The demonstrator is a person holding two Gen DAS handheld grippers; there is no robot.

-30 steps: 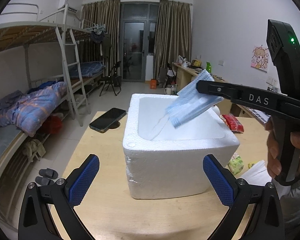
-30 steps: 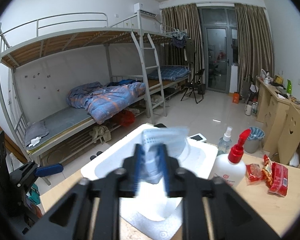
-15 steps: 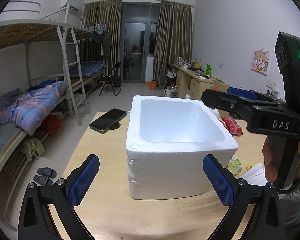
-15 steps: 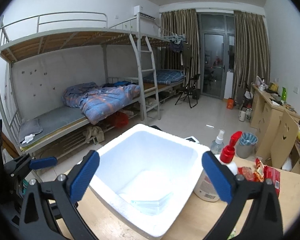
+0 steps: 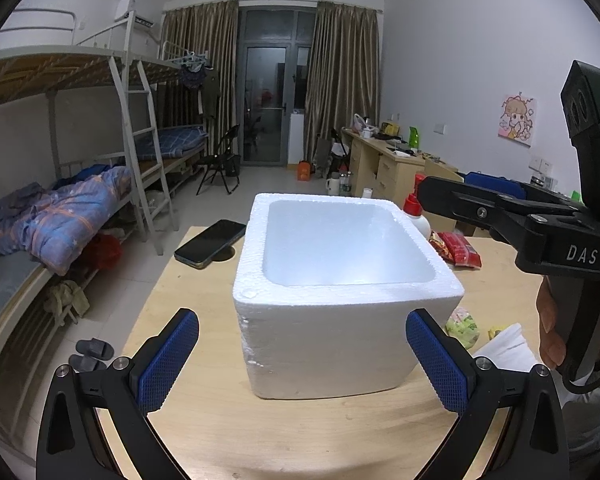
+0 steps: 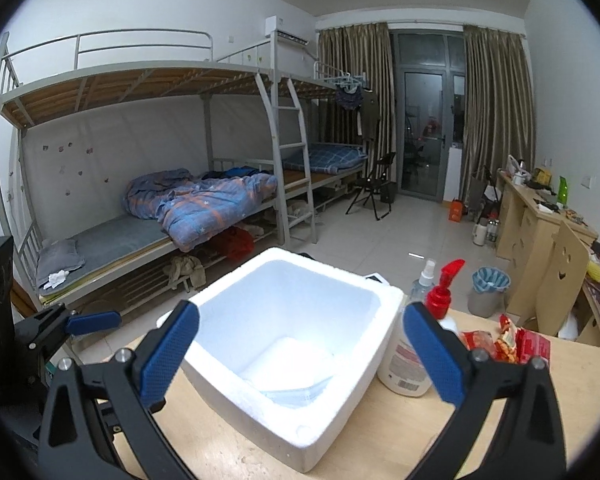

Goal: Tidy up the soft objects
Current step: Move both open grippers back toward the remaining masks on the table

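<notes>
A white foam box [image 5: 332,340] stands on the wooden table [image 5: 204,432]. In the right wrist view a pale blue face mask [image 6: 296,376] lies flat on the floor of the box [image 6: 296,436]. My right gripper [image 6: 302,350] hangs above the box's near side, open, with nothing between its blue pads. From the left wrist view it [image 5: 452,192] reaches in from the right, held by a hand [image 5: 552,320]. My left gripper [image 5: 302,360] is open in front of the box, apart from it. The mask is hidden in the left wrist view.
A black phone [image 5: 210,242] lies left of the box. A red-topped pump bottle [image 6: 416,360], a spray bottle [image 6: 422,280] and red snack packets [image 6: 512,344] stand to its right. A green packet [image 5: 462,326] and white paper [image 5: 504,344] lie near the hand. Bunk beds [image 6: 200,208] line the left wall.
A second ago my right gripper held the mask over the box. Its jaws opened wide, the mask dropped into the box, and the gripper drew back slightly. My left gripper stayed still.
</notes>
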